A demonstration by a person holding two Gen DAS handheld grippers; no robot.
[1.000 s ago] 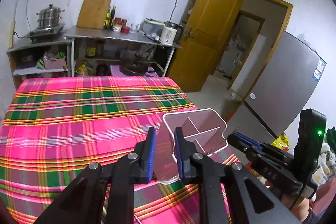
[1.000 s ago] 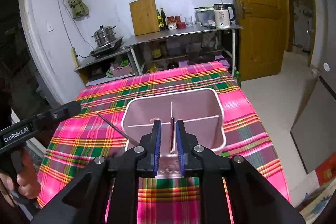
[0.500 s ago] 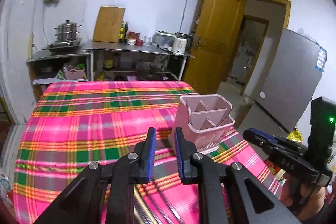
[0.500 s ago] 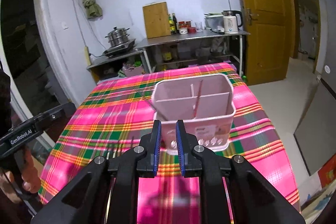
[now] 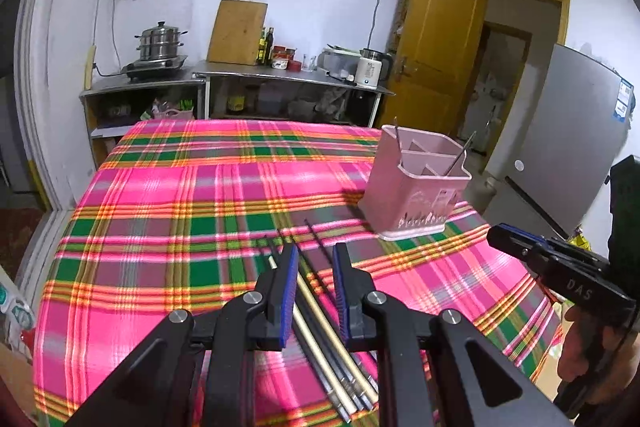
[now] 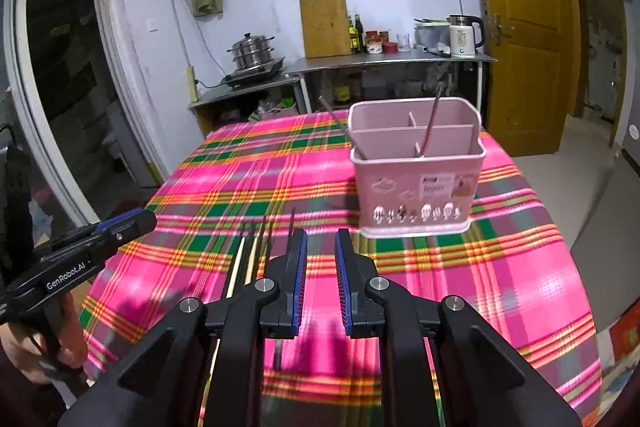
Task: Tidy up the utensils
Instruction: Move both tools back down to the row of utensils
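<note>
A plaid counter (image 5: pixel 168 211) filled a small kitchen. The pink caddy (image 6: pixel 416 167) stood upright at the far right, two sticks already inside, ready for more. Loose chopsticks (image 5: pixel 320 311) lay under the left tongs (image 5: pixel 315 291). Both left and right tongs (image 6: pixel 321 279) were slightly parted, empty. Only the right view showed the caddy's decorated front.

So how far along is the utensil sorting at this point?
Early. Two chopsticks already stand in the pink holder. Nothing is in hand: left gripper and right gripper have empty, slightly parted jaws. A bundle of chopsticks on the tablecloth remains.
</note>
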